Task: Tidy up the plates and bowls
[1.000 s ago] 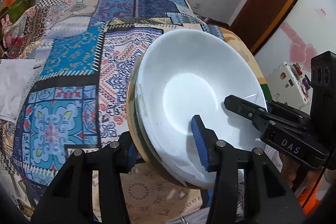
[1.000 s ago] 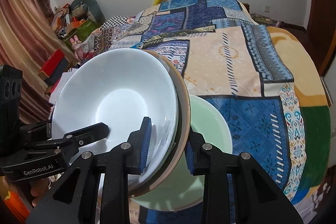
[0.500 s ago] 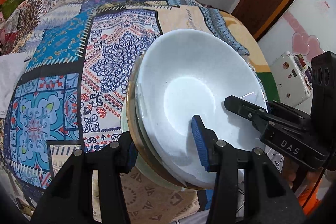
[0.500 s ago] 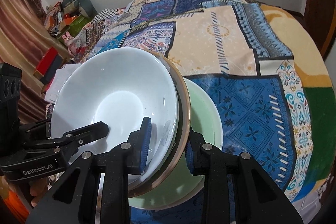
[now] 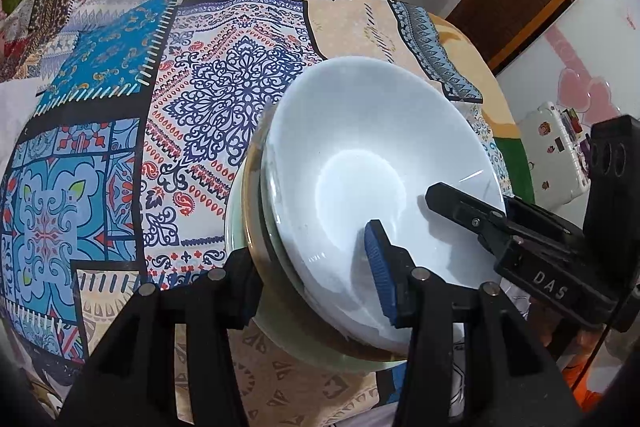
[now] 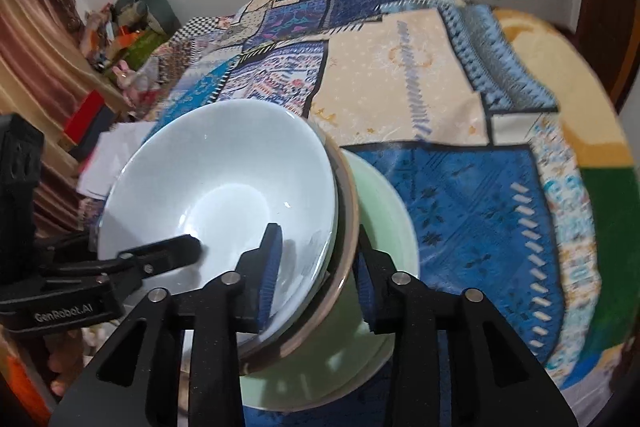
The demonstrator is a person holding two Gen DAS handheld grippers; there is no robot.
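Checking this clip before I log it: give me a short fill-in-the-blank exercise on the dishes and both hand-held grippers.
1. The top dish of the held stack is a ____ bowl.
2. Under the stack lies a pale ____ plate.
3. The dishes are above a patchwork ____.
4. The left hand-held gripper and the right hand-held gripper straddle the stack's ____.

Missing words: white; green; cloth; rim

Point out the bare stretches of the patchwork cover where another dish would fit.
Free: the patchwork cover beyond and left of the white bowl, and the blue patch right of the green plate. Crowded: the near edge, where the stacked dishes and both sets of jaws meet.
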